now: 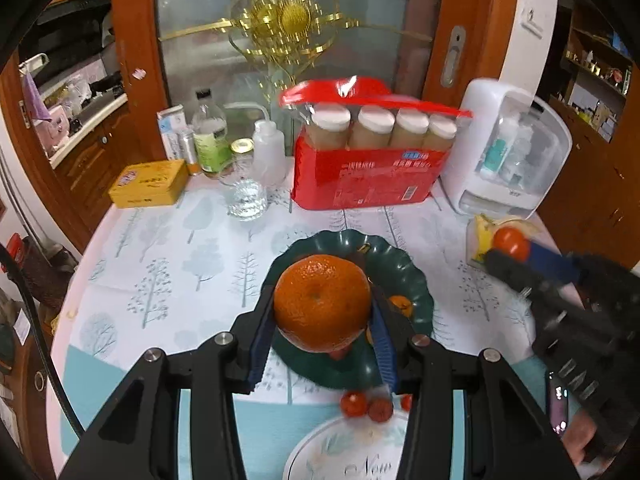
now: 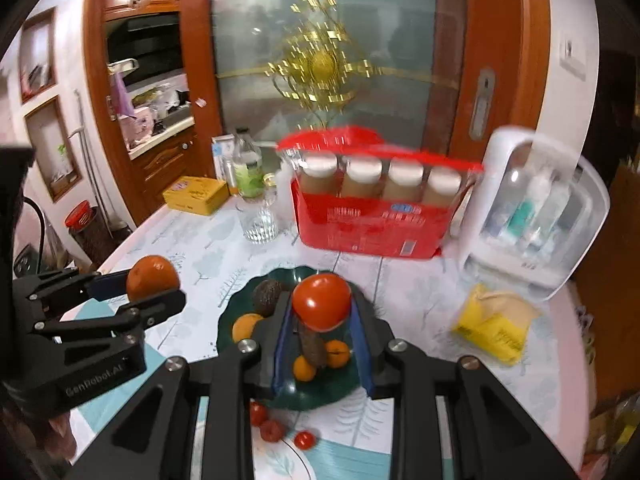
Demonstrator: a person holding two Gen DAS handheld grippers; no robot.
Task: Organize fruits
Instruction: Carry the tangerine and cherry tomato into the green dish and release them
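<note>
The left hand-held gripper [image 1: 322,320] clamps an orange [image 1: 322,302] above the green plate [image 1: 416,280]; the right hand-held gripper [image 2: 320,332] pinches a tomato [image 2: 321,301] there too. Released high, either could roll off onto the tabletop [image 1: 180,248].

wrist views, close, perhaps sharing plate [image 1: 416,280]

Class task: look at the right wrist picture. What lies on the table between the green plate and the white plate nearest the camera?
In the right wrist view, three small red fruits lie on the tablecloth between the green plate and the white plate.
</note>
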